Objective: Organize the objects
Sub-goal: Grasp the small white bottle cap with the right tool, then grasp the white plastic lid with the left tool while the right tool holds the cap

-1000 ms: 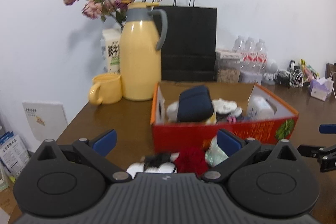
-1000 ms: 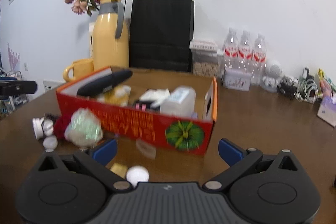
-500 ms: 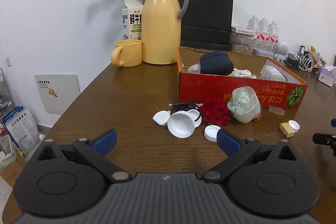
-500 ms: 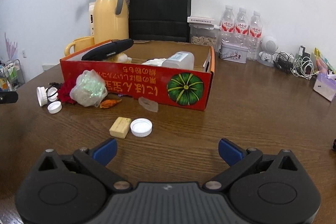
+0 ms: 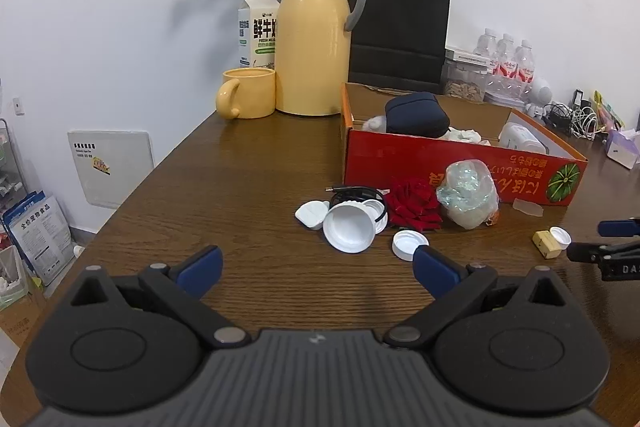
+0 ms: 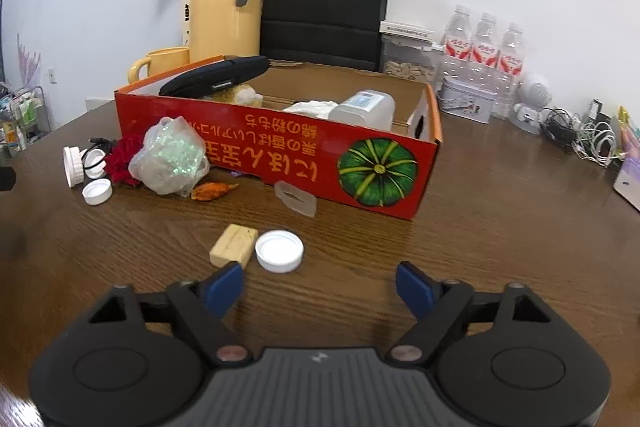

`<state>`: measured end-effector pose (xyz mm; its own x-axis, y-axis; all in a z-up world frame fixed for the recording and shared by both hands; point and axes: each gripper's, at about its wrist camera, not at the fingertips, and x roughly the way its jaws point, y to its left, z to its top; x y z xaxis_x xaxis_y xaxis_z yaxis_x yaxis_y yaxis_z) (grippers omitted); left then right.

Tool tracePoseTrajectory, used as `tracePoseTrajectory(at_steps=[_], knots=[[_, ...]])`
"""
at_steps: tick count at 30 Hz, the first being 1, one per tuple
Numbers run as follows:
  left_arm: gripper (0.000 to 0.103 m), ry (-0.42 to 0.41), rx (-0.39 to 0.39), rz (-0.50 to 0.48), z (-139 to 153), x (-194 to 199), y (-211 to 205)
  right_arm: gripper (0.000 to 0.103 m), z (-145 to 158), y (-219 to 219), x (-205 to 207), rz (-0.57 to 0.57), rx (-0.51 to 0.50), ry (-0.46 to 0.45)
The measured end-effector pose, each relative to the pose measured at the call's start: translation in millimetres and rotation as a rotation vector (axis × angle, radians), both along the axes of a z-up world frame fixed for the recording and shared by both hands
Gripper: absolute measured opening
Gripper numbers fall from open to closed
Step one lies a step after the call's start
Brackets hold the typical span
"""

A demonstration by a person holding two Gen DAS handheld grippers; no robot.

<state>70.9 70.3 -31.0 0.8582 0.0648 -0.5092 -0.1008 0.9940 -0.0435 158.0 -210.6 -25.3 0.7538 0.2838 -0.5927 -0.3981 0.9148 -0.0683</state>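
A red cardboard box [image 5: 468, 163] [image 6: 280, 151] sits on the brown table and holds a dark case [image 5: 416, 115], a white bottle [image 6: 362, 109] and cloth. In front of it lie a white jar lid [image 5: 348, 231], small white caps [image 5: 409, 245] [image 6: 279, 251], a red flower [image 5: 414, 203], a clear glittery bag [image 5: 468, 193] [image 6: 170, 157], a wooden block [image 6: 234, 245] and an orange wrapper [image 6: 212, 190]. My left gripper [image 5: 316, 267] is open and empty, short of the lids. My right gripper [image 6: 320, 285] is open and empty, just behind the block and cap.
A yellow jug [image 5: 314, 43], yellow mug [image 5: 246, 93], milk carton [image 5: 258, 27] and black paper bag [image 5: 400, 27] stand behind the box. Water bottles [image 6: 484, 47], a tin [image 6: 468, 105] and tangled cables [image 6: 580, 135] line the back right.
Both grippers have pulled back from the box and risen, so the loose items in front of it now show in full. The right jaws stand slightly narrower.
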Motion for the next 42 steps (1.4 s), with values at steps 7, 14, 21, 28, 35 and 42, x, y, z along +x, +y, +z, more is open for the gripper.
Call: tracePoseTrajectory(at_steps=[7, 14, 21, 28, 35, 42], knots=[[0.103, 0.000, -0.016, 0.013, -1, 0, 3, 0.056, -4, 9, 16, 0.029, 0.021, 0.036], [0.103, 0.002, -0.024, 0.013, -3, 2, 4, 0.028, -6, 15, 19, 0.058, 0.047, 0.023], [0.103, 0.008, -0.021, 0.011, -5, 7, 3, 0.027, -2, 15, 13, 0.052, 0.050, -0.019], [0.103, 0.019, -0.013, 0.006, -8, 27, -2, 0.027, 4, 16, 4, 0.034, 0.068, -0.084], [0.103, 0.018, 0.009, -0.020, -12, 56, -8, 0.027, 5, 16, 1, 0.029, 0.079, -0.102], [0.098, 0.048, -0.002, -0.039, -20, 73, -8, 0.027, 6, 17, -3, 0.032, 0.071, -0.122]])
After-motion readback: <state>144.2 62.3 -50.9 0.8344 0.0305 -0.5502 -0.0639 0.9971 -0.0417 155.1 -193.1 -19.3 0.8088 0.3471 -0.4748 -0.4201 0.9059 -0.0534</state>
